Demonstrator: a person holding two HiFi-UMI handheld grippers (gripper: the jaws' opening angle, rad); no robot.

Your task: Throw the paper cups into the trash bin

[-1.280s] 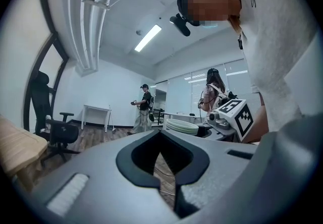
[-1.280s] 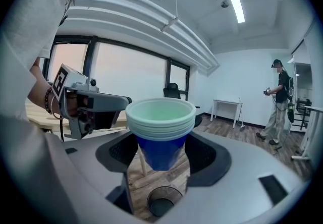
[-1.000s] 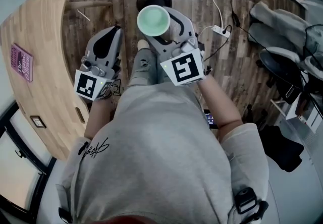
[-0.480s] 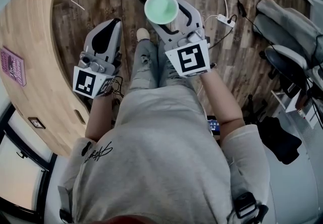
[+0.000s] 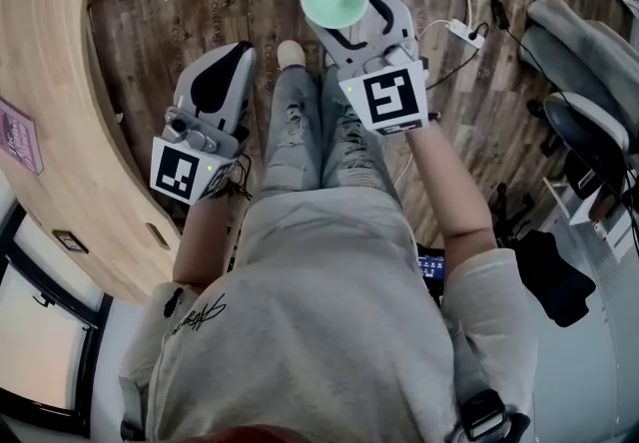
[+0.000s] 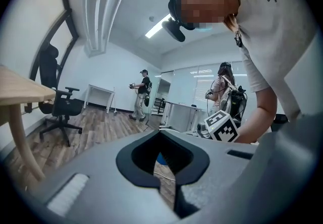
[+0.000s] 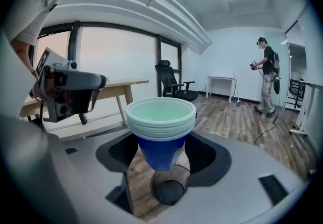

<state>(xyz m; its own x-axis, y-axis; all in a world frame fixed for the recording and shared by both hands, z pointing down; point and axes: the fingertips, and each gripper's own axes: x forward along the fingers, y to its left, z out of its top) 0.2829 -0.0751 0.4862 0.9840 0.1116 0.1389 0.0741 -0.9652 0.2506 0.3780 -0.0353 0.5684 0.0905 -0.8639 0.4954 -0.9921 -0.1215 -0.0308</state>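
Nested paper cups [image 7: 160, 126], blue outside and pale green inside, stand upright with the mouth up, clamped at the lower body between the two jaws of the right tool [image 5: 347, 20], which press on the stack from either side. Below the cups and just past the tool's tips, the round black trash bin [image 7: 168, 191] sits on the wood-plank floor [image 5: 180, 22]; in the head view the cup rim partly covers its opening. The person's right forearm [image 5: 449, 192] reaches forward and down, and the tool's marker cube [image 5: 387, 100] faces up at the wrist end. To the left, beyond the person's jeans-clad legs [image 5: 310, 142], the left tool [image 5: 233, 57] is held further back beside the thigh, pointing forward. Its jaws are brought together with nothing between them, and only the dark teardrop hollow behind the tips shows. Left of that tool runs the curved edge of a pale wooden tabletop [image 5: 60, 102]. In the two gripper views, office chairs and other people stand well off across the room
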